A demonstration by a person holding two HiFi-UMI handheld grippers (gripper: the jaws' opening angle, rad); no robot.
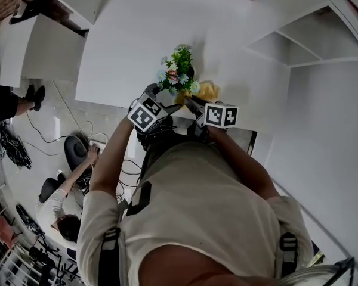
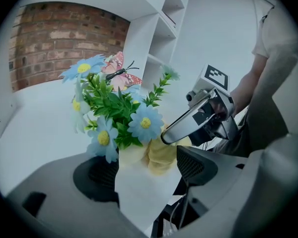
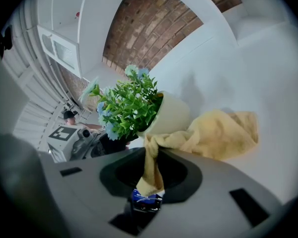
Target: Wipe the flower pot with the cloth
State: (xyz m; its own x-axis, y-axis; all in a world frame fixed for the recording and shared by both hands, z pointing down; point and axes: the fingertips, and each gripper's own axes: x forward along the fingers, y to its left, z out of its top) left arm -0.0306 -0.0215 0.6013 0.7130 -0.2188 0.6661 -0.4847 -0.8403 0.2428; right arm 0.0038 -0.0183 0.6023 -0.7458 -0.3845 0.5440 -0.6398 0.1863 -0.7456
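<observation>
A cream flower pot (image 2: 139,182) with green leaves and blue flowers (image 1: 178,70) leans over near the front edge of the white table (image 1: 137,40). My left gripper (image 2: 144,175) is shut on the pot, one black pad on each side of it. A yellow cloth (image 3: 223,133) lies against the pot's side (image 3: 171,114). One twisted end of the cloth runs down into my right gripper (image 3: 149,182), which is shut on it. In the head view both grippers, left (image 1: 161,103) and right (image 1: 194,105), meet just below the plant, with the cloth (image 1: 207,91) to its right.
White open shelves (image 1: 298,40) stand at the right and a white cabinet (image 1: 30,46) at the left. A brick wall (image 2: 54,38) is behind the table. On the floor at lower left a person (image 1: 62,207) sits among cables.
</observation>
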